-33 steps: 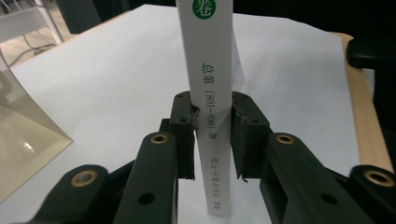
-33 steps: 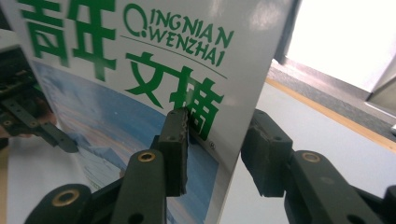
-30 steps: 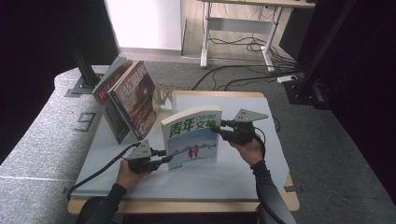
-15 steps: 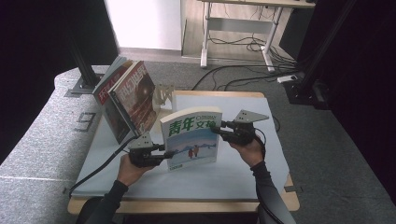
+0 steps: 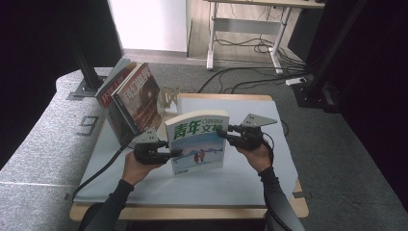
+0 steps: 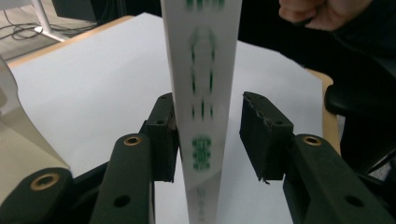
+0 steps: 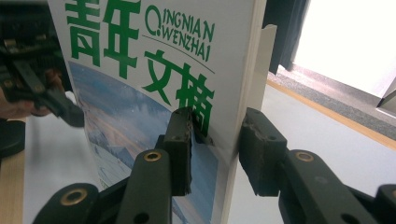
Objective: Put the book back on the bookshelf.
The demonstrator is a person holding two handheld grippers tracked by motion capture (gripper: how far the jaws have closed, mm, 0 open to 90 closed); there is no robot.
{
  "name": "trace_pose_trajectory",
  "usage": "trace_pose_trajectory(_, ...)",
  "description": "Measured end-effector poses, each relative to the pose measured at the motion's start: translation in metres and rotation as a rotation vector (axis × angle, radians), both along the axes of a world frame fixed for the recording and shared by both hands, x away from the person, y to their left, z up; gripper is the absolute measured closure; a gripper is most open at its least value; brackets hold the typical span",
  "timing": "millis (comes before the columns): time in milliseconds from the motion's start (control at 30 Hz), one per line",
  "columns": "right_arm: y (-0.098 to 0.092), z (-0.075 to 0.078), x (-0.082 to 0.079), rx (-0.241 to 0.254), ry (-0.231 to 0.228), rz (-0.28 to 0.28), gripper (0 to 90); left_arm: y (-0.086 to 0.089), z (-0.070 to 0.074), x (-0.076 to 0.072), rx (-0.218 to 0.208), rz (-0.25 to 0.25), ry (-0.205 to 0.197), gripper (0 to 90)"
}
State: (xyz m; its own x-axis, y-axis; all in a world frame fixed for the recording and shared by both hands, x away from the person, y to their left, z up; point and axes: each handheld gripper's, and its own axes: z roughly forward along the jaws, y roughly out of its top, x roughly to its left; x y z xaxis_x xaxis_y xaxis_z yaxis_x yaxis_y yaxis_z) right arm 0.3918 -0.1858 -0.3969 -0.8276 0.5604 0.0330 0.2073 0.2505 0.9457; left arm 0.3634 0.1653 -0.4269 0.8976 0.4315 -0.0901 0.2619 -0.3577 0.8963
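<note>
A thick book [image 5: 197,144] with green characters on a white and blue cover stands upright on the white sheet [image 5: 240,183]. My right gripper [image 5: 225,134] is shut on its upper right edge. In the right gripper view one pad presses the cover [image 7: 140,93] and the other the back, with the right gripper [image 7: 217,144] astride the page edge. My left gripper [image 5: 175,153] sits at the lower spine. Its jaws have just been opening. In the left gripper view the spine [image 6: 203,93] stands between the jaws of the left gripper [image 6: 208,135]: one pad rests against it, the other stands clear.
Several magazines [image 5: 132,98] lean together at the table's back left. A white bookend [image 5: 168,96] stands beside them. The wooden table edge [image 5: 192,211] runs along the front. Cables and a desk frame lie on the floor beyond.
My left gripper has risen a little beside the spine and its jaws have spread. The book and my right gripper have stayed put.
</note>
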Motion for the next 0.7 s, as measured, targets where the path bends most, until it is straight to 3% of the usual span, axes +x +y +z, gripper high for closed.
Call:
trace_pose_trajectory(133, 0.000, 0.000, 0.000, 0.002, 0.000, 0.000, 64.3, -0.003, 0.009, 0.003, 0.015, 0.006, 0.006, 57.4)
trace_pose_trajectory(267, 0.000, 0.000, 0.000, 0.002, -0.001, 0.000, 64.3, -0.002, 0.019, 0.006, -0.038, 0.009, 0.007, 57.5)
trace_pose_trajectory(467, 0.000, 0.000, 0.000, -0.001, -0.002, 0.000, 64.2, -0.008, 0.036, 0.010, -0.022, 0.008, -0.021, 57.3)
trace_pose_trajectory(700, 0.000, 0.000, 0.000, -0.003, -0.004, 0.002, 64.2, -0.014, 0.045, 0.015, -0.011, 0.011, -0.027, 57.5)
